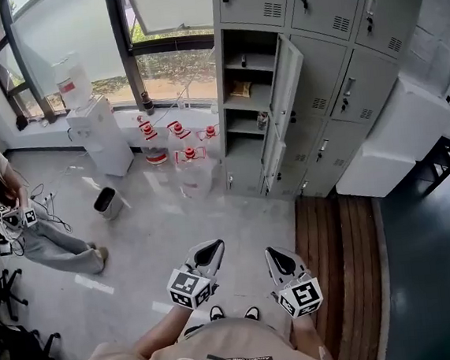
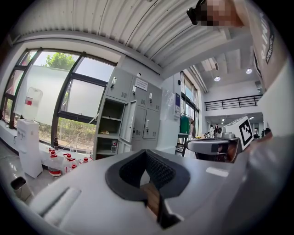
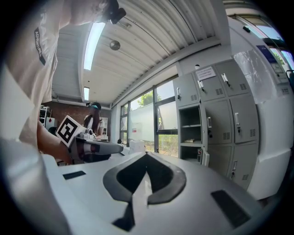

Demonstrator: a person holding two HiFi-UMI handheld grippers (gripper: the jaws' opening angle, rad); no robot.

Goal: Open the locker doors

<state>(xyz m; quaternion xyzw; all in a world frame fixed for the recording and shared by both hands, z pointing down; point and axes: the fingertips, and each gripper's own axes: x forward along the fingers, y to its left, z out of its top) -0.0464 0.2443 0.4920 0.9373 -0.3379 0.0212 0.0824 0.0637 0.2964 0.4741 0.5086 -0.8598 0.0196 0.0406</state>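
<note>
A bank of grey lockers (image 1: 335,85) stands ahead against the wall. One tall door (image 1: 283,106) in the left column hangs open, showing shelves (image 1: 248,94) with small items. The other doors are closed. The same lockers (image 2: 133,124) show far off in the left gripper view, and the lockers (image 3: 211,124) appear again in the right gripper view. My left gripper (image 1: 209,253) and right gripper (image 1: 278,258) are held low near my body, well short of the lockers. Both have their jaws together with nothing between them.
Several water jugs with red caps (image 1: 179,152) stand on the floor left of the lockers. A white water dispenser (image 1: 97,124) and a small bin (image 1: 105,201) are further left. A seated person (image 1: 24,226) is at the far left. A white cabinet (image 1: 399,139) stands right of the lockers.
</note>
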